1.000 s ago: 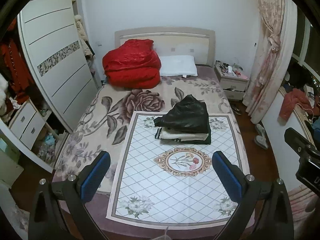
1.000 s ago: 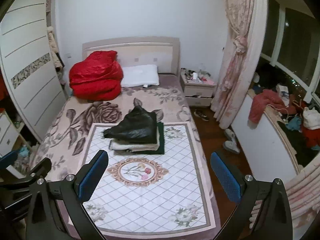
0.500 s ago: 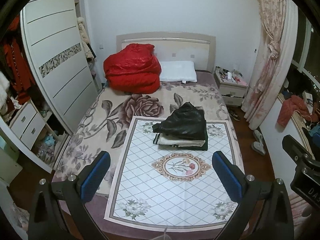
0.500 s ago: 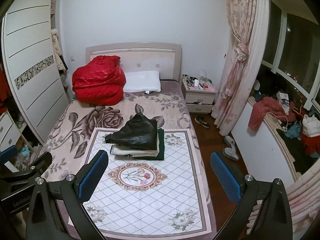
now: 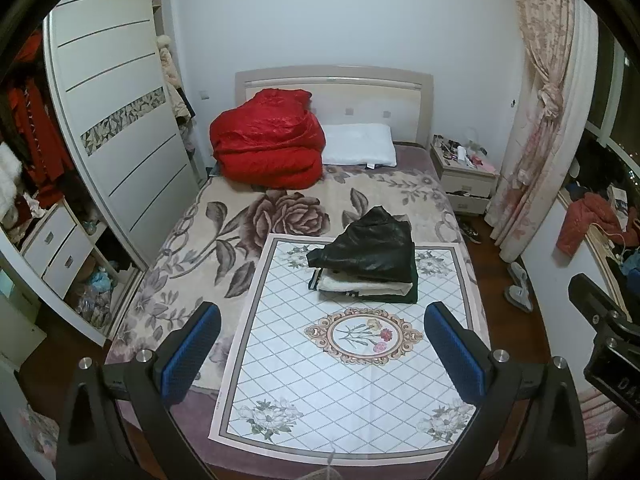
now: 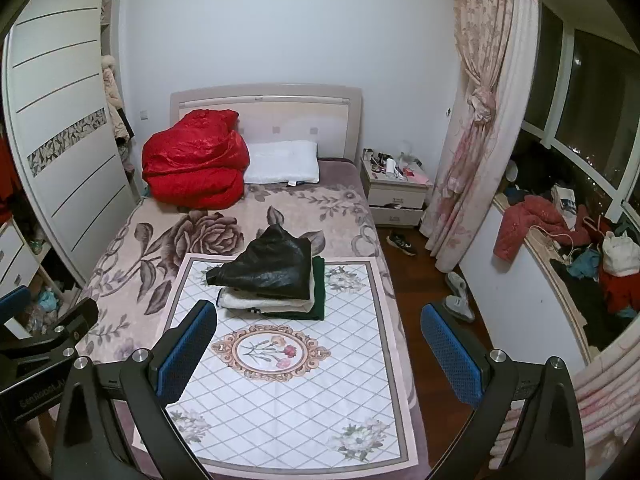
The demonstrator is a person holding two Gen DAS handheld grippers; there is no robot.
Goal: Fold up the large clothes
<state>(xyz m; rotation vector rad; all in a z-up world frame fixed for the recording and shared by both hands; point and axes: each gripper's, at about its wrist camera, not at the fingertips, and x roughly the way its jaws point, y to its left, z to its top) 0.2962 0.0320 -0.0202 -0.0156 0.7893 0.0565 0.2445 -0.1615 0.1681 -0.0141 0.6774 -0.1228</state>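
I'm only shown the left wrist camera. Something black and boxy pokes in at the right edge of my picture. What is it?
Observer: That is the right gripper. Its own camera shows its blue-padded jaws wide open with nothing between them.
Visitor: And what lies beyond the red padded jacket on the far right? My picture cuts off there.
Observer: A soft white bag sits there among heaped clothes.
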